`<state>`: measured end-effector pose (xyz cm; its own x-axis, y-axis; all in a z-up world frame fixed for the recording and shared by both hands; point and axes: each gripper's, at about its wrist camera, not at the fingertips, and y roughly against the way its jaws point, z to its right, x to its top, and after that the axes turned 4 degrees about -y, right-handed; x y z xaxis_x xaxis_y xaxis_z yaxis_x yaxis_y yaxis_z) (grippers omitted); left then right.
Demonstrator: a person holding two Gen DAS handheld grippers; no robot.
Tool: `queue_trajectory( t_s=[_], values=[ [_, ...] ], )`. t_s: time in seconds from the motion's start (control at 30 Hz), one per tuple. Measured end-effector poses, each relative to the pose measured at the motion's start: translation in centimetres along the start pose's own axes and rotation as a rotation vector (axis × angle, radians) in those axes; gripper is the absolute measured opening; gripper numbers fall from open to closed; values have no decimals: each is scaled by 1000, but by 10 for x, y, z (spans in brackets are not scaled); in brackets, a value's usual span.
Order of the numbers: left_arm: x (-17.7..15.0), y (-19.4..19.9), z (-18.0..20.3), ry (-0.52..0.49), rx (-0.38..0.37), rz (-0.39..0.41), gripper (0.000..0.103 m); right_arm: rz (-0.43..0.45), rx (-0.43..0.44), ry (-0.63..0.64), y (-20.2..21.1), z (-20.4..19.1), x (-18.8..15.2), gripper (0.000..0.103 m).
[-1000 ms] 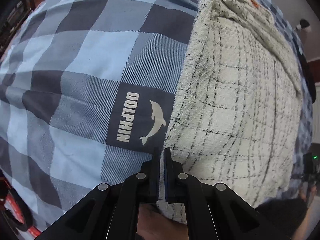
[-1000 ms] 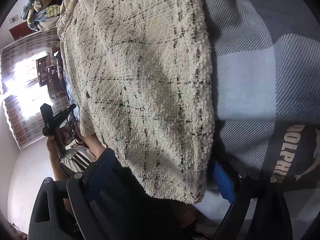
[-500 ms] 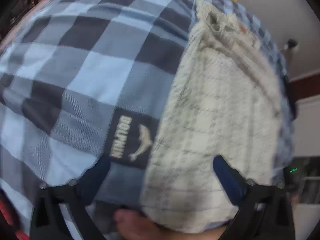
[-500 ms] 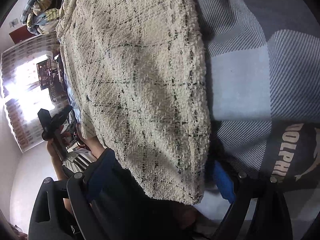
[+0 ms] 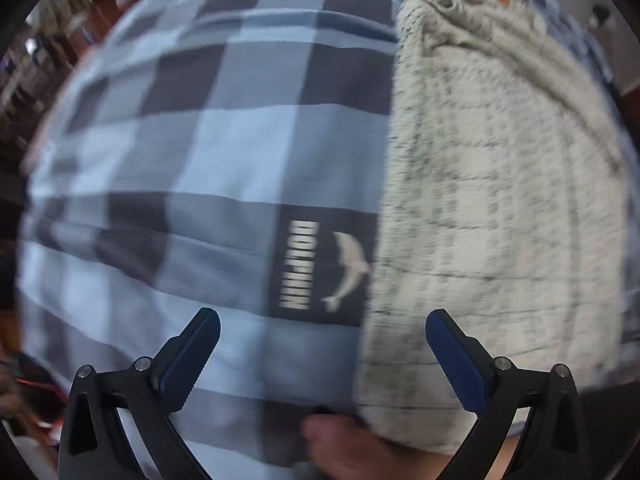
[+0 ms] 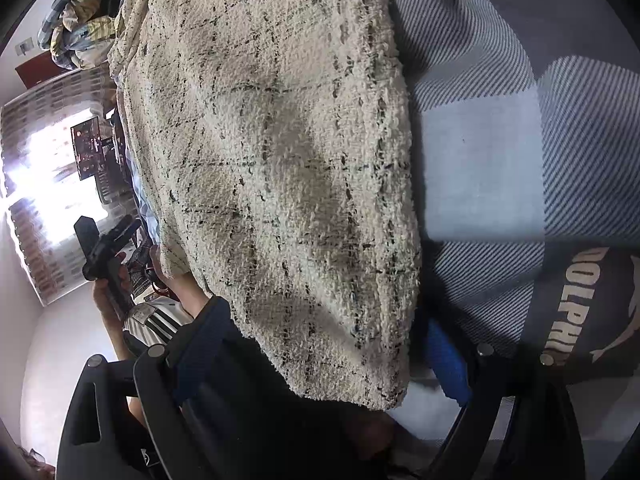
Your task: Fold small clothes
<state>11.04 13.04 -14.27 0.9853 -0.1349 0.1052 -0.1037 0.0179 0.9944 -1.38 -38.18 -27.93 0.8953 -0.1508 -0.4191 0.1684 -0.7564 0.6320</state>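
Cream garment (image 5: 492, 208), a knitted piece with a thin dark check, lies flat on a blue-and-grey checked bedcover (image 5: 208, 152). Left wrist view: the garment occupies the right half of the frame, its straight left edge running from far to near, just beside a dark printed panel with a pale dolphin logo (image 5: 320, 268). A bunched, folded section sits at the garment's far end. The left gripper (image 5: 322, 340) is above the bedcover with its jaws spread wide; the left finger is over bare bedcover, the right finger over the garment's near part, and neither blue pad presses on cloth. The frame is motion-blurred, so fine detail of the weave is unclear. Part of a hand (image 5: 344, 448) shows at the near edge, below the garment's corner.

Right wrist view: the garment (image 6: 280, 168) fills the centre, its near corner hanging between the fingers of the right gripper (image 6: 320, 356). The jaws stand wide apart; the left finger is at the garment's left edge, the blue pad of the right finger just beside its right edge. Whether either pad presses the cloth cannot be told. The dolphin logo (image 6: 592, 312) lies at the near right. A heap of other clothes (image 6: 80, 20) sits at the far left.
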Motion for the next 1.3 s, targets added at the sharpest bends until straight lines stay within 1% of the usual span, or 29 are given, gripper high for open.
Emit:
queue_trajectory(
  t_s=[0.03, 0.07, 0.1, 0.13, 0.17, 0.2, 0.27, 0.37, 0.47, 0.53, 0.6, 0.63, 0.67, 0.7, 0.77, 0.83, 0.9, 0.93, 0.97, 1.0, 1.07, 1.17, 1.27, 1.3],
  values=[
    [2, -3, 4, -11, 16, 1, 103, -3, -4, 2, -1, 0, 0, 90],
    [3, -5, 6, -19, 13, -3, 103, -5, -7, 4, -1, -1, 0, 90],
    [3, -9, 8, -25, -7, -14, 103, -7, -12, 6, -1, -2, 0, 90],
    [5, -15, 11, -27, -20, -30, 102, -8, -16, 9, -2, -2, 0, 90],
    [4, -24, 14, -35, -20, -60, 99, -9, -18, 9, -2, -3, 0, 90],
    [2, -31, 15, -41, -20, -82, 95, -9, -18, 9, -2, -3, 0, 90],
    [1, -44, 16, -52, -56, -116, 76, -7, -14, 6, -2, -3, -1, 90],
    [4, -66, 21, -37, -133, -154, 75, -8, -10, 2, -2, -3, -1, 90],
    [-2, -84, 23, -42, -196, -199, 75, -10, -13, 5, -2, -4, -1, 90],
    [-10, -89, 25, -57, -216, -206, 72, -11, -14, 6, -3, -4, -1, 90],
    [-11, -95, 36, -74, -245, -203, 64, -13, -8, 5, -4, -4, -1, 90],
    [-10, -98, 42, -82, -248, -204, 54, -15, -6, 6, -4, -4, -1, 90],
    [-10, -101, 49, -98, -244, -211, 49, -17, -5, 6, -4, -4, 0, 90],
    [-10, -104, 55, -112, -243, -214, 37, -18, -5, 6, -4, -4, 0, 90],
    [-10, -106, 65, -138, -248, -203, 10, -22, -9, 11, -5, -4, 1, 90],
    [-8, -103, 69, -134, -274, -190, 8, -22, -13, 14, -5, -6, 1, 90],
    [-7, -99, 68, -113, -327, -161, 7, -19, -6, 12, -5, -6, 0, 90],
    [-7, -97, 66, -87, -360, -145, 7, -20, 6, 11, -5, -7, 0, 90],
    [-8, -93, 58, -48, -417, -121, 7, -24, 23, 11, -6, -6, -1, 90],
    [-8, -89, 56, -28, -459, -100, 7, -30, 38, 10, -7, -5, -1, 90],
    [-10, -78, 57, -9, -529, -68, 7, -39, 41, 15, -9, -6, 0, 90],
    [-10, -67, 63, -20, -567, -50, 7, -52, 14, 34, -13, -11, -1, 90],
    [3, -58, 65, -20, -616, -32, 7, -69, -8, 64, -20, -20, -1, 90],
    [-5, -51, 67, -18, -634, -29, 7, -70, -9, 72, -21, -21, 0, 90]
  ],
)
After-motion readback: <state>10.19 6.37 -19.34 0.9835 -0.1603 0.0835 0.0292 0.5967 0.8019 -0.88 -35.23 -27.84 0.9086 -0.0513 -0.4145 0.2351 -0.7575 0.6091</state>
